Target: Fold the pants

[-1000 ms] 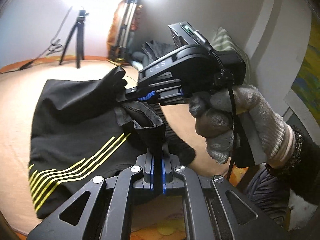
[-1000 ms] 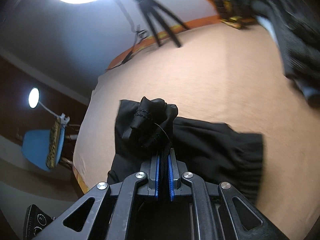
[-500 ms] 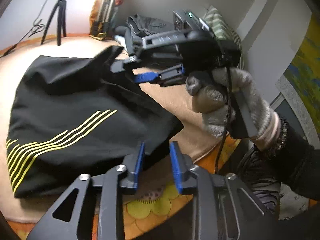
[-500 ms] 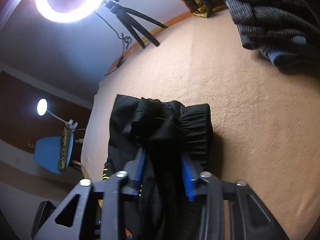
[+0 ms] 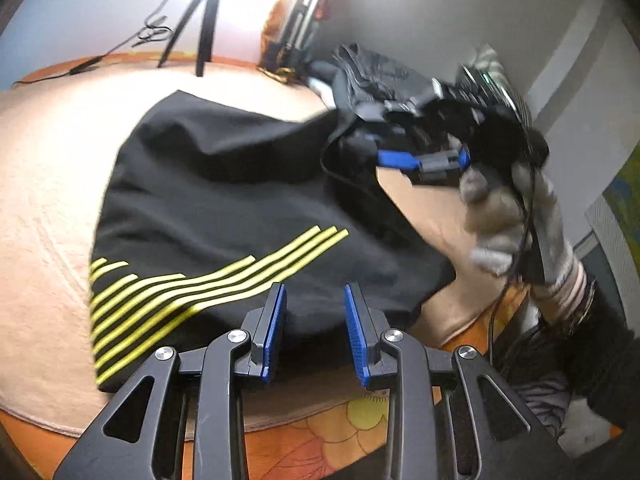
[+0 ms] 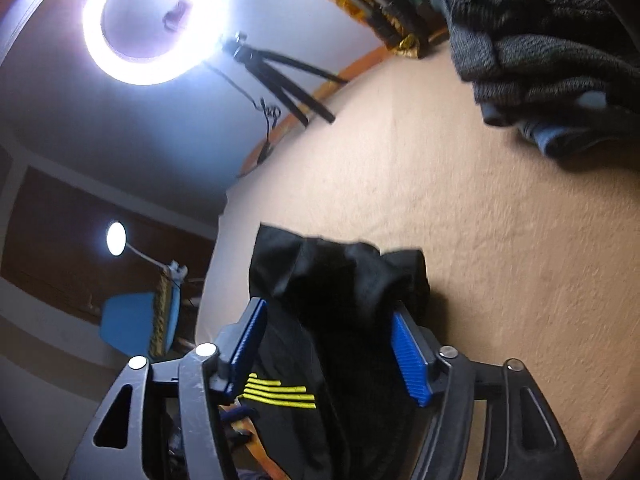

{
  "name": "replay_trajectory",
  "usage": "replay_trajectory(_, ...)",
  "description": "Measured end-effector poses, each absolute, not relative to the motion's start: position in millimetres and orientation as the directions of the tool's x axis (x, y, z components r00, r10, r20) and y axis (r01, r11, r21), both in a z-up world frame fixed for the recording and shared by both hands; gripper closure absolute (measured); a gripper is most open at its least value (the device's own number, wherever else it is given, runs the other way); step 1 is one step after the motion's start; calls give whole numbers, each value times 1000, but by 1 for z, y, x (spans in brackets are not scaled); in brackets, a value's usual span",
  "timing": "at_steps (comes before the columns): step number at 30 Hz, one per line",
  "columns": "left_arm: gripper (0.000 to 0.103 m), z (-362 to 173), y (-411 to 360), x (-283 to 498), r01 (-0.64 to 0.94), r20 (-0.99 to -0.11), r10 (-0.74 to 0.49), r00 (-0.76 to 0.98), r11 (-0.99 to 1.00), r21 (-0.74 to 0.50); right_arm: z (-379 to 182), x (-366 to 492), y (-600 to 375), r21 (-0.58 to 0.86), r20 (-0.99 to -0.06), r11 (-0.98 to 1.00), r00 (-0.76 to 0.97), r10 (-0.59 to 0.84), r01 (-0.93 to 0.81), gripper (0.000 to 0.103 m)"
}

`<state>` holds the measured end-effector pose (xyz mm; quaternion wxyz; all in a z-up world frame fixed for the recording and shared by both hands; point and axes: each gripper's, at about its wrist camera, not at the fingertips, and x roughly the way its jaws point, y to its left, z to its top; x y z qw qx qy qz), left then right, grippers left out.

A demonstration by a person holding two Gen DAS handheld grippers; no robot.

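Observation:
Black pants [image 5: 224,208] with yellow stripes lie folded on the tan bed cover [image 5: 48,168]. My left gripper [image 5: 314,300] is open and empty just above the pants' near edge. My right gripper [image 5: 384,148], held by a gloved hand, shows blurred over the pants' far right corner. In the right wrist view my right gripper [image 6: 326,312] is open, with a bunched fold of the pants [image 6: 344,280] lying loose between its blue pads; the yellow stripes [image 6: 280,394] show below.
A pile of dark clothes [image 6: 540,40] lies at the far side of the bed. A tripod [image 5: 204,20] and ring light [image 6: 156,20] stand behind. The bed's orange patterned edge [image 5: 328,432] is close below my left gripper. A blue chair [image 6: 136,320] stands off the bed.
Both grippers have opened and let go of the pants. The lifted fabric has dropped flat onto the bed and both grippers have drawn back a little.

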<state>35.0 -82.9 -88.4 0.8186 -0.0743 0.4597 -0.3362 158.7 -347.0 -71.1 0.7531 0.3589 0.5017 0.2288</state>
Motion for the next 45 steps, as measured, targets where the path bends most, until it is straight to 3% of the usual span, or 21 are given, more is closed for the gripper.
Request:
replay_trajectory(4, 75, -88, -95, 32, 507, -705, -618, 349, 757, -413, -76, 168, -334, 733, -638, 680, 378, 671, 31, 37)
replay_trajectory(9, 75, -88, -115, 29, 541, -700, -635, 327, 733, -412, -73, 175, -328, 675, -686, 737, 395, 612, 30, 45)
replay_trajectory(11, 75, -93, -127, 24, 568, -716, -634, 290, 717, -405, -70, 176, -327, 606, -733, 795, 404, 547, 21, 67)
replay_trajectory(12, 75, -96, -132, 21, 578, -722, -636, 274, 709, -405, -71, 177, -329, 548, -772, 836, 408, 487, 40, 70)
replay_trajectory(18, 75, -85, -112, 14, 563, -692, -667, 276, 696, -445, -52, 167, -347, 432, -796, 900, 492, 352, 55, 63)
replay_trajectory(23, 75, -67, -67, 22, 499, -673, -623, 399, 763, -411, -23, 150, -329, 437, -712, 893, 568, 414, -103, 59)
replay_trajectory(29, 75, -68, -27, 40, 391, -694, -529, 488, 843, -368, -34, 160, -286, 469, -708, 857, 490, 509, -213, 58)
replay_trajectory(35, 75, -96, -17, 45, 357, -754, -495, 432, 861, -362, -63, 168, -276, 408, -785, 893, 426, 449, -188, 59)
replay_trajectory(40, 75, -99, -14, 42, 371, -770, -484, 416, 863, -343, -71, 163, -294, 447, -787, 882, 402, 468, -152, 61)
replay_trajectory(42, 75, -91, -10, 47, 364, -758, -481, 440, 867, -340, -67, 158, -301, 471, -772, 871, 411, 485, -141, 57)
replay_trajectory(45, 75, -80, -4, 65, 344, -738, -481, 473, 872, -347, -58, 150, -314, 497, -746, 860, 447, 493, -120, 42)
